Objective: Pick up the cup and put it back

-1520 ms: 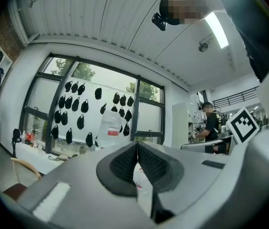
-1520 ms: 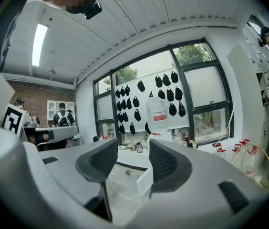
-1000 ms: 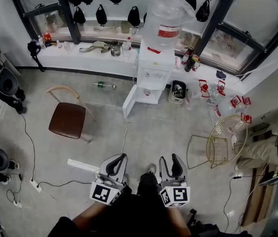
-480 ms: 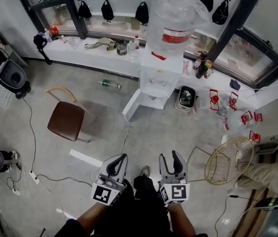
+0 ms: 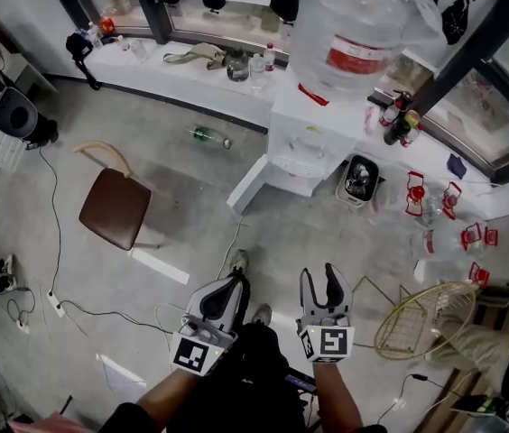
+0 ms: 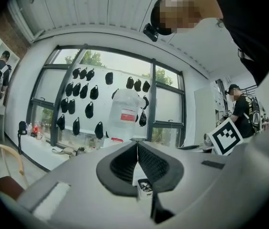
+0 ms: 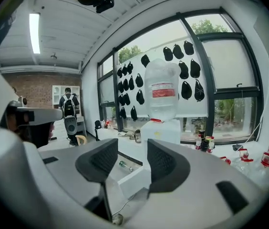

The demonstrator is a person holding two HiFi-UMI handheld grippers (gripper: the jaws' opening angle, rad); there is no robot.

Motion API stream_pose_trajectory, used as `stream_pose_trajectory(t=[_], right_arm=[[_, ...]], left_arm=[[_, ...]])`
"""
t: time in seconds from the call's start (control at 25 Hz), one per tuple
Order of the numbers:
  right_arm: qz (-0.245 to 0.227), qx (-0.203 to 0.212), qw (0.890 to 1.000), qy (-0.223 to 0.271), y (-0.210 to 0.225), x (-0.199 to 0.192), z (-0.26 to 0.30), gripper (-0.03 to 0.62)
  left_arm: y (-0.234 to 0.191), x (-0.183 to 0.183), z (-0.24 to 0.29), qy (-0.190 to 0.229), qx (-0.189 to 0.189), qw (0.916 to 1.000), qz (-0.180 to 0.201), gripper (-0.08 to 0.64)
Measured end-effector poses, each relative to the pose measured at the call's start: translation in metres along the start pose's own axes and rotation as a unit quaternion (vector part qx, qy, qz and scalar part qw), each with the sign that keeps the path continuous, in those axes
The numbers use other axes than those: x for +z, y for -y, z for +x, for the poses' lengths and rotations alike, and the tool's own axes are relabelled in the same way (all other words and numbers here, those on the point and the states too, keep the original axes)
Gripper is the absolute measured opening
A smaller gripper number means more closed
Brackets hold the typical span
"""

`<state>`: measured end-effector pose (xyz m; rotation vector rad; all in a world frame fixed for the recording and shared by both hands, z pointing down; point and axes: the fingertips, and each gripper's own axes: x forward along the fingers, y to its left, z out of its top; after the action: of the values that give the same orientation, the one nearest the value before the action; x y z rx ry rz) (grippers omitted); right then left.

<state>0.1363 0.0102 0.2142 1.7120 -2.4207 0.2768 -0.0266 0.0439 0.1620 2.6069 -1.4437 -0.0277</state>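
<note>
Showing the approach before any grasp: the black-padded left gripper [image 5: 226,289] is closed tip to tip on nothing, and the matching right gripper [image 5: 320,282] is held apart and empty. Both are aimed up-frame at the white water dispenser [image 5: 313,147] under its clear plastic bottle [image 5: 354,34], presumably where a cup is kept. No cup can be made out.

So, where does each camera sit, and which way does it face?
Head view: on the person's head, facing steeply down at chair, water dispenser; shows both arms, left gripper, right gripper.
Left gripper view: on that gripper, facing the window; own jaws together.
Right gripper view: on that gripper, facing the window; own jaws apart.
Shared: the water dispenser.
</note>
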Motion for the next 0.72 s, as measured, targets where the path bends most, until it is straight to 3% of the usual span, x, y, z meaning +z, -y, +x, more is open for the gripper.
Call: stream_pose_trajectory(t=[0.32,0.48,0.72], right_arm=[[-0.009,0.001,1.000,-0.018,0.036,-0.088,0.113,0.192],[0.006,0.001,1.000,-0.014,0.059,-0.148,0.171,0.195],[-0.010,-0.007,1.000,-0.010,0.092,-0.258,0.251,0.196]], left_arm=[[-0.063,-0.090,0.095,-0.004,-0.014,0.9999,0.000,0.006],[-0.093,-0.156,0.146,-0.005,-0.024,0.9997,0.005,0.006],[-0.133,-0.264,0.208,-0.001,-0.029,0.9996,0.008,0.006]])
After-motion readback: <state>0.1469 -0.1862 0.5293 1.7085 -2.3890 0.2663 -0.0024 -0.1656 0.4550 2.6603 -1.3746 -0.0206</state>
